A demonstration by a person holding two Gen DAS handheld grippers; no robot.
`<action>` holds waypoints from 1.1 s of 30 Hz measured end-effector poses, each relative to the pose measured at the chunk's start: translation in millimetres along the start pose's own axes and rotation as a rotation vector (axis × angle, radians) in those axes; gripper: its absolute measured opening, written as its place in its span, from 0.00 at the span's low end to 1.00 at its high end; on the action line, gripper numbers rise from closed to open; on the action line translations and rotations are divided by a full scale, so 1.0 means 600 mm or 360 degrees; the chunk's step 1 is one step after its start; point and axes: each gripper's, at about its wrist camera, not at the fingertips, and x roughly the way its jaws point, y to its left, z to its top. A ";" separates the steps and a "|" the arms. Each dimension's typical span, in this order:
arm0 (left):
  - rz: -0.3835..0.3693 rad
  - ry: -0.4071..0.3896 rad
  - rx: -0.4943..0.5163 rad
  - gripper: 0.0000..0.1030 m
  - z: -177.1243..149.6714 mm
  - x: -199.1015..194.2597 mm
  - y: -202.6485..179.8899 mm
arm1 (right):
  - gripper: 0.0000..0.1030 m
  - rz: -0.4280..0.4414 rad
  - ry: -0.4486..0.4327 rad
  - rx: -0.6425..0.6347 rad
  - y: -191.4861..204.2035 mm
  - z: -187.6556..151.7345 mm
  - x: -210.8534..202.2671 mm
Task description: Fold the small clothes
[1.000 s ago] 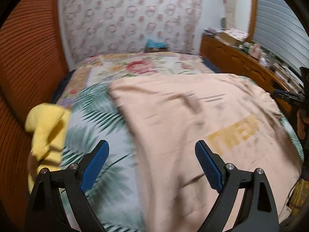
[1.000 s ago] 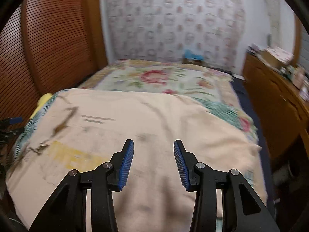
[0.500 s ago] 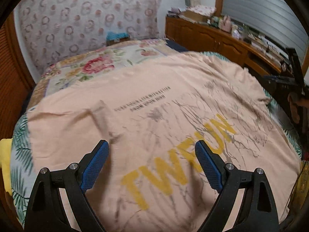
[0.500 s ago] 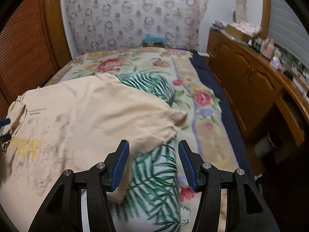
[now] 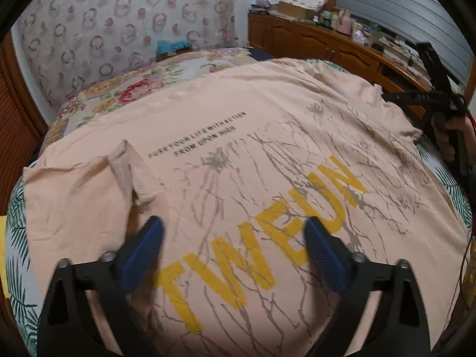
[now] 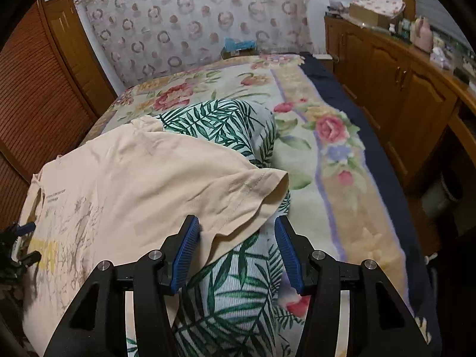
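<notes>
The peach T-shirt (image 5: 267,148) now lies print-up across the bed (image 6: 342,154), its yellow lettering right under the left gripper (image 5: 232,247). A second ago that gripper looked past the shirt's edge at the palm-leaf sheet (image 6: 226,119) and a yellow cloth off to its left; since then it has swung in over the chest, and the yellow cloth is only a sliver at the frame's left edge. Its jaws stand wide apart, holding nothing, with the neckband (image 5: 128,175) just ahead of the left finger.

Over to the right gripper (image 6: 235,244): it has travelled from above the shirt's middle out to the sleeve (image 6: 253,190). The jaws are apart, empty, and the sleeve hem droops right between and ahead of them, bunched slightly over the leafy sheet.

What does that mean? The spreading looks finished and the fold is about to start. I'd judge the sleeve is the first target, to be pinched at the hem and carried in toward the print. The fabric looks thin and limp, so a shallow bite could slip.
</notes>
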 end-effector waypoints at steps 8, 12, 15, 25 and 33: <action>0.0007 0.0005 -0.0009 0.99 -0.002 -0.001 0.003 | 0.37 0.0079 0.0025 -0.0008 0.004 0.001 0.004; 0.0007 0.0004 -0.0010 0.99 -0.003 -0.001 0.003 | 0.15 -0.0107 -0.0025 -0.0140 0.026 -0.001 -0.006; 0.0008 0.0005 -0.0009 0.99 -0.002 0.000 0.003 | 0.03 -0.0133 -0.0080 -0.0214 0.033 -0.002 -0.020; 0.0007 0.0005 -0.0010 0.99 -0.003 -0.001 0.003 | 0.03 0.0130 -0.0286 -0.0497 0.173 0.001 -0.108; 0.0007 0.0004 -0.0010 0.99 -0.001 0.000 0.002 | 0.35 0.0364 -0.0218 -0.0670 0.304 -0.010 -0.103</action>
